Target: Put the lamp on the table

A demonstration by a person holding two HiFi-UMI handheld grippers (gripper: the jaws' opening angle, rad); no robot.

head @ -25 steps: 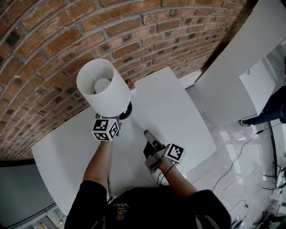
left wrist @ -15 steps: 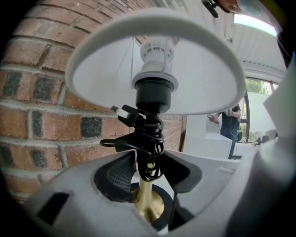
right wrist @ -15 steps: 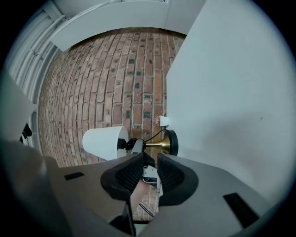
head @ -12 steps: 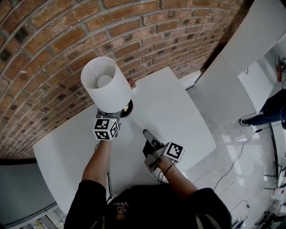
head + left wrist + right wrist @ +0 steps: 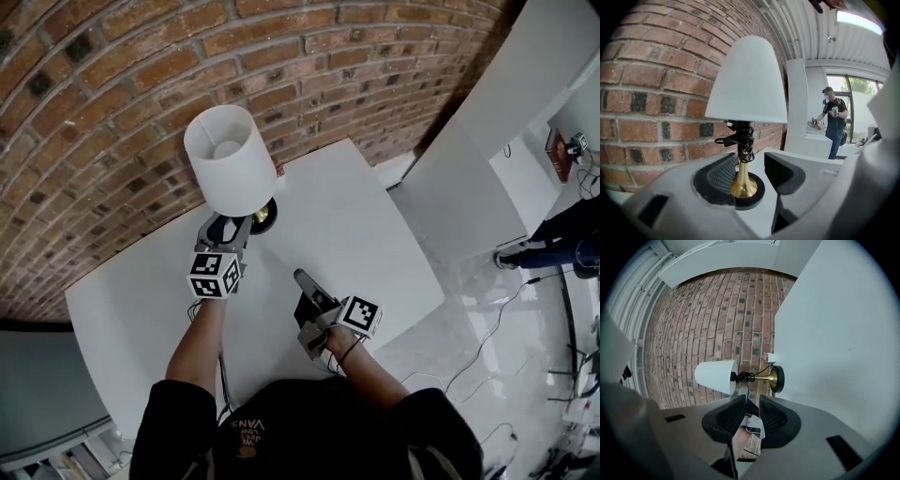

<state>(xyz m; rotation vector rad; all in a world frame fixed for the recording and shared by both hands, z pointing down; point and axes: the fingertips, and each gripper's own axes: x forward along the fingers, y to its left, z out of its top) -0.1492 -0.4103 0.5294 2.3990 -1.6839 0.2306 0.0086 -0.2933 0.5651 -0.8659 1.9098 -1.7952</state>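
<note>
L claw [image 5: 231,225] backed off lamp [image 5: 228,169], just opened wide | R claw [image 5: 302,279] ajar | both empty

The lamp [image 5: 228,167] shade hides its own stem from above; a bystander [image 5: 561,242] is cut off by the right edge.

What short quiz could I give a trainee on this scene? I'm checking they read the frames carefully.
1. True or false: the lamp lies on its side on the white table.
2. The wall behind the lamp is: A brick, B tile, C glass.
3. What does the right claw hold?
Key: 1 false, it stands upright; 2 A; 3 nothing, jaws apart.
</note>
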